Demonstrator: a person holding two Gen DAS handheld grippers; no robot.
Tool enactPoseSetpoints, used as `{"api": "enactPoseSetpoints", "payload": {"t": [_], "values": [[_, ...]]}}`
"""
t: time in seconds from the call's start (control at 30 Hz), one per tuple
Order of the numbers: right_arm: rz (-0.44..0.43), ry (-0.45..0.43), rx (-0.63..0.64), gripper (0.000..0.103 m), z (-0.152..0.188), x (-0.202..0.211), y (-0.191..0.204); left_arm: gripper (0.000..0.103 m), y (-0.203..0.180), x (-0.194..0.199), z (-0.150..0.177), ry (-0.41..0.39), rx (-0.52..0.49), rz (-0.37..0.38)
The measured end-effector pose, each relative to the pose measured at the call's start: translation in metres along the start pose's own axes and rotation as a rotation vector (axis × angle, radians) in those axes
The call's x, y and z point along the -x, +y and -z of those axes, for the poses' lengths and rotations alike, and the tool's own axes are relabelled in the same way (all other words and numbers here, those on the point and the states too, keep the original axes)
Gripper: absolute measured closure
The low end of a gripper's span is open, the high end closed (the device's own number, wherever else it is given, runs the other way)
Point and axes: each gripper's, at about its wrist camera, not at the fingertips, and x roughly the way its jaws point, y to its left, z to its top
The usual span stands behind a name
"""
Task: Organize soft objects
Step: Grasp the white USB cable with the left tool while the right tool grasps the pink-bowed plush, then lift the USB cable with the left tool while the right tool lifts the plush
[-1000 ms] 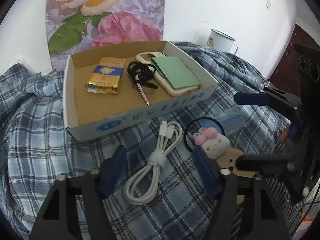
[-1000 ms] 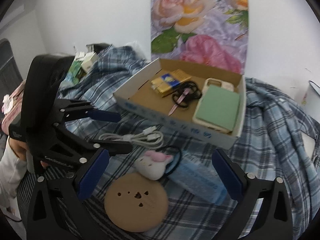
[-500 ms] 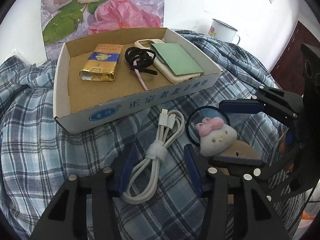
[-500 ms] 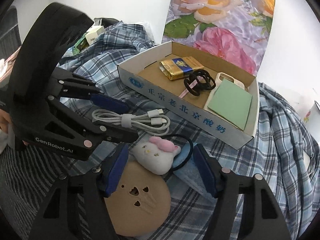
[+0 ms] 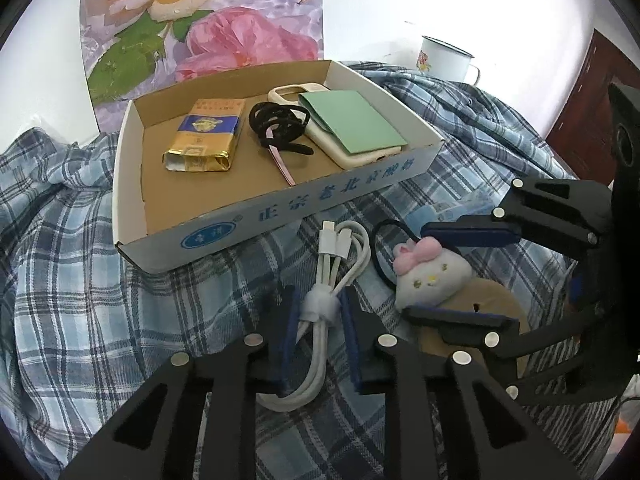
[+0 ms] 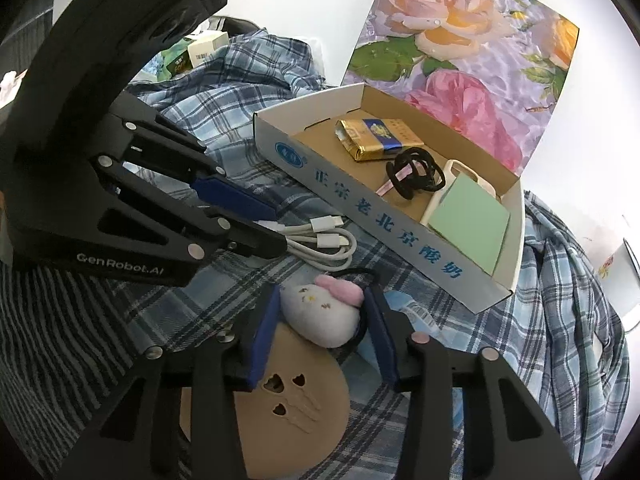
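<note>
A coiled white charging cable [image 5: 340,280] lies on the plaid cloth in front of the cardboard tray [image 5: 280,216]. My left gripper [image 5: 318,312] is shut on the cable at its strap; it also shows in the right wrist view [image 6: 276,232]. A white plush cat with a pink bow on a black hair tie [image 6: 320,308] lies beside it. My right gripper [image 6: 320,320] is shut on the plush, pads on both sides; it also shows in the left wrist view [image 5: 452,272]. The tray [image 6: 400,232] holds a gold packet, black hair ties and a phone case.
A tan round disc [image 6: 288,412] with cut-outs lies under the right gripper. A blue tissue pack [image 6: 400,308] sits behind the plush. A white enamel mug [image 5: 444,58] stands at the back right. A rose poster [image 5: 200,28] leans on the wall. Small boxes [image 6: 200,52] sit far left.
Both grippers moved down and forward and closed: the left onto the white cable, the right onto the plush cat. Both were wide open one second ago.
</note>
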Motion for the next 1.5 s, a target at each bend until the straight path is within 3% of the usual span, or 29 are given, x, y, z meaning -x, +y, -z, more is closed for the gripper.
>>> {"api": "enactPoseSetpoints", "payload": {"t": [0.33, 0.5, 1.13, 1.5], "values": [[-0.036, -0.021, -0.062, 0.068, 0.002, 0.003, -0.009, 0.082, 0.0, -0.003, 0.0, 0.011, -0.007, -0.006], [-0.087, -0.083, -0.145, 0.068, 0.0, 0.014, -0.022, 0.082, 0.001, 0.002, -0.001, -0.015, -0.003, 0.004], [-0.011, -0.237, -0.222, 0.068, 0.0, 0.04, -0.04, 0.082, 0.002, 0.02, -0.003, -0.096, 0.015, 0.0], [-0.042, -0.34, -0.258, 0.068, -0.001, 0.062, -0.044, 0.082, -0.004, 0.041, -0.006, -0.178, 0.021, 0.014]]}}
